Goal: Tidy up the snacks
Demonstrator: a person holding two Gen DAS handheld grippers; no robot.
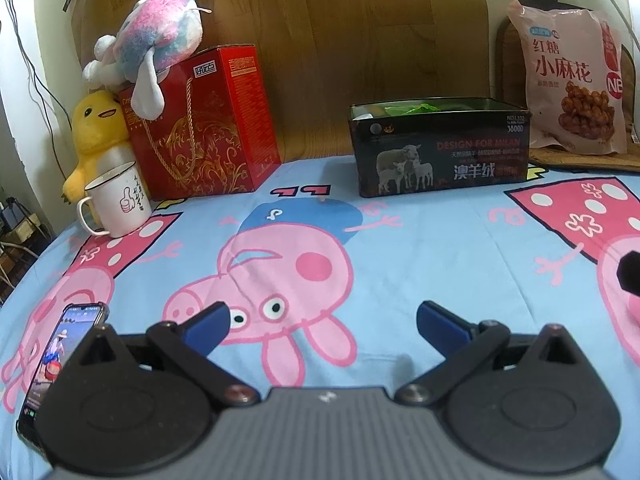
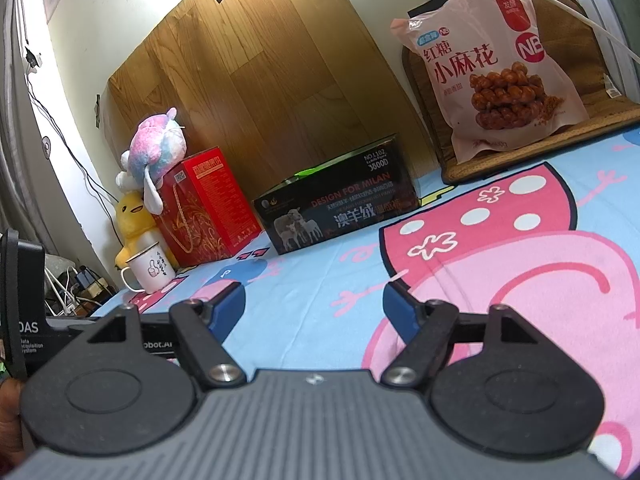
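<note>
A black open box with sheep pictures [image 1: 440, 148] stands at the back of the cartoon sheet, with green packets inside [image 1: 408, 109]; it also shows in the right wrist view [image 2: 340, 204]. A pink snack bag with brown twists [image 1: 572, 76] leans upright at the far right, also in the right wrist view [image 2: 488, 68]. My left gripper [image 1: 322, 320] is open and empty, low over the sheet, well short of the box. My right gripper [image 2: 314, 304] is open and empty, also short of the box.
A red gift box [image 1: 208, 128] with a pastel plush [image 1: 156, 40] on top, a yellow duck plush [image 1: 96, 132] and a white mug [image 1: 120, 204] stand at the back left. A phone [image 1: 60, 344] lies at the near left. A wooden board [image 2: 260, 68] leans behind.
</note>
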